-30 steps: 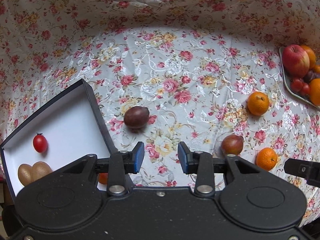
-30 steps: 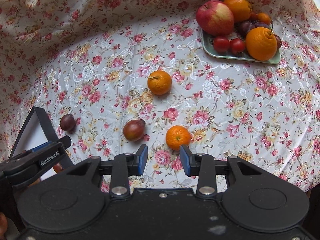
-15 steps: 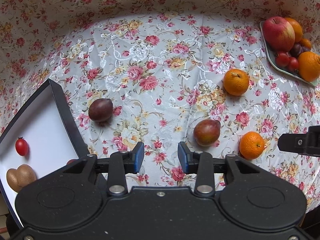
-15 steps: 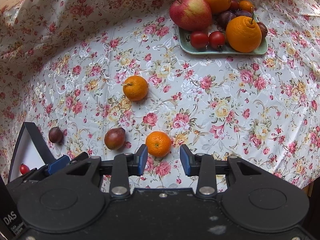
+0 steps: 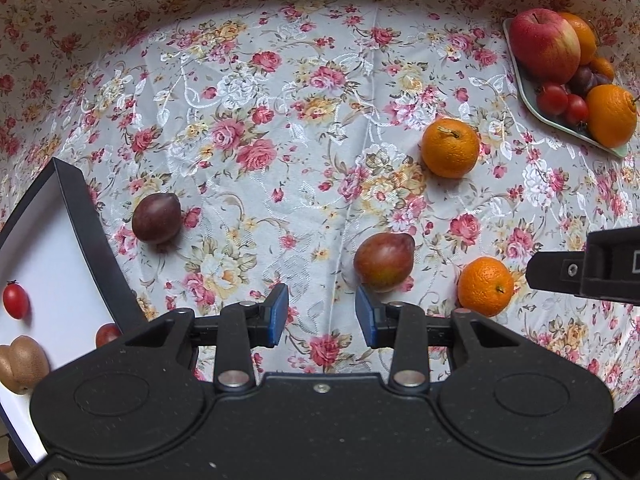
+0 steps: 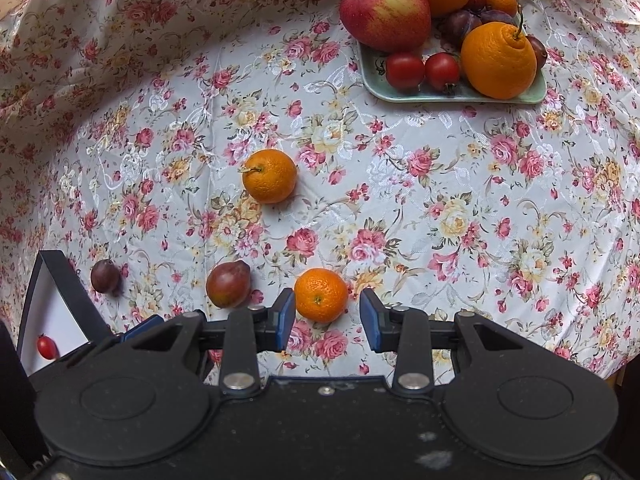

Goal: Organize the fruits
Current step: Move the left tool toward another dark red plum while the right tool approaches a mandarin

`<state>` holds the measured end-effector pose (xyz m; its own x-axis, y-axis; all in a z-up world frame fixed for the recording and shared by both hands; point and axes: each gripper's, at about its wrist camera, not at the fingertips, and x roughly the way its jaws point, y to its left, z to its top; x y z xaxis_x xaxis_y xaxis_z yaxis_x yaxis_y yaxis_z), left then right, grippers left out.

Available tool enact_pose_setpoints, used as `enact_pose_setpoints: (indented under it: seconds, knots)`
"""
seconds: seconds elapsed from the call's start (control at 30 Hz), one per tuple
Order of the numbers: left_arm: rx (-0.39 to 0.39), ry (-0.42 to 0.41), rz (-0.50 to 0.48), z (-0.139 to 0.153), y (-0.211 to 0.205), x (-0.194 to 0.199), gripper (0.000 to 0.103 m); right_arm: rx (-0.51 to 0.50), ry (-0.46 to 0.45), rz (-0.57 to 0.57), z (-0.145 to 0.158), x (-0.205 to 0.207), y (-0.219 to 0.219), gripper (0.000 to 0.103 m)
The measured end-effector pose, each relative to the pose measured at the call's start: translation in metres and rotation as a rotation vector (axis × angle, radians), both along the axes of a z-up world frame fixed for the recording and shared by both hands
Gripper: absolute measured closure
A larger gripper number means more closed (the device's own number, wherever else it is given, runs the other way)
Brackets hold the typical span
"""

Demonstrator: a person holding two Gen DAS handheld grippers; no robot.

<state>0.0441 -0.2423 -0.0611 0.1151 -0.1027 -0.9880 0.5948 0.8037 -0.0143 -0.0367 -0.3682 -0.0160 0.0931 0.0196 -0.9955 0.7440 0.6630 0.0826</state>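
On the flowered tabletop [image 6: 460, 184], toward its near edge, a small mandarin [image 6: 321, 294] lies just ahead of the right tool [image 6: 327, 314], whose blue pads stand partly open and empty, the fruit in line with the gap but not yet between them. The left tool [image 5: 322, 314] is likewise partly open and holds nothing; a reddish pear-shaped fruit [image 5: 384, 261] sits just beyond its right pad. I judge the mandarin light, round and apt to roll, its peel soft with a little give, so the pads should close gently across its widest middle. The pear-shaped fruit looks smoother and firmer; take it across the belly, not the tapered end. A white box [image 5: 48, 264] at the left edge already holds a few fruits, and a plate [image 6: 448, 94] at the far right holds more.
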Motion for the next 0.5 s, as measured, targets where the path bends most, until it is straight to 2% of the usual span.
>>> enact_pose_setpoints:
  seconds: [0.5]
  knots:
    - [-0.006,0.05,-0.035,-0.014,-0.037,-0.003,0.056,0.023,0.01,-0.04,-0.003,0.001,-0.024,0.064]
